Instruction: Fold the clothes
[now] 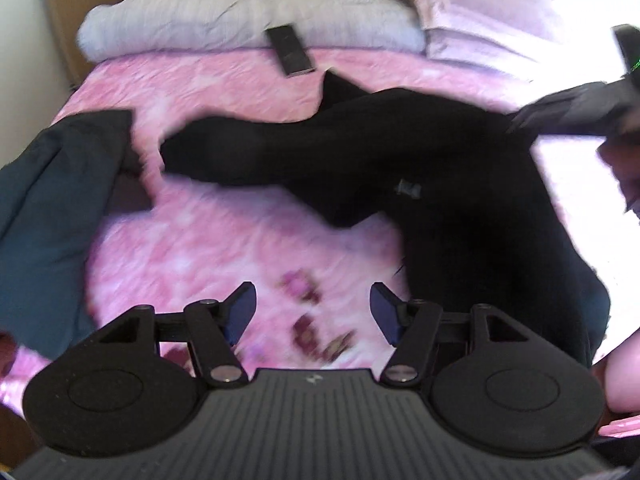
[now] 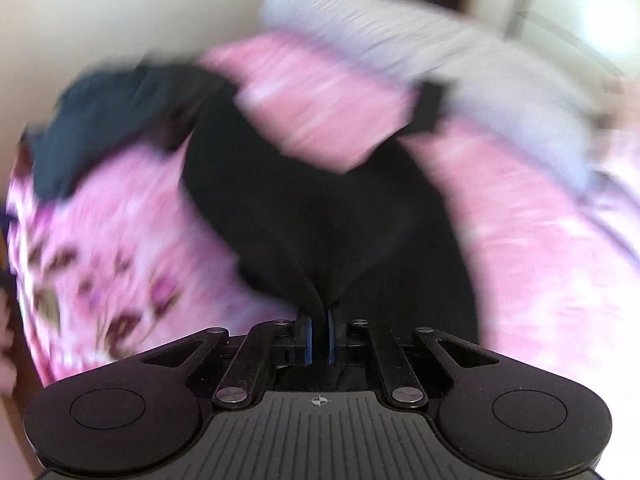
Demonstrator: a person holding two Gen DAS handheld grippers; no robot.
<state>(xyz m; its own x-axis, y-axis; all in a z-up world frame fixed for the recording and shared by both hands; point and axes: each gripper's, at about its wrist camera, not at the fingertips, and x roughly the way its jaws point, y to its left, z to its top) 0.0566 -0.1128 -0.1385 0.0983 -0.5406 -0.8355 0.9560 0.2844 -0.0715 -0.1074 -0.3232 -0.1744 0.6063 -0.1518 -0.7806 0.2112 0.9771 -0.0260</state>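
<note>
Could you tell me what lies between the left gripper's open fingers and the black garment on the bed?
Only bare pink floral bedspread: the left wrist view shows the left gripper empty, short of the black garment.

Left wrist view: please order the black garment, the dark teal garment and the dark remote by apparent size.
1. black garment, the largest.
2. dark teal garment; its left side is cut off by the frame edge.
3. dark remote, clearly the smallest, though it lies farthest away.

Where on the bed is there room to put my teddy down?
Bare pink bedspread lies between the teal garment, the black garment and the open left hand-held gripper. Another strip sits below the grey pillow, left of the remote. The right side is crowded.
</note>
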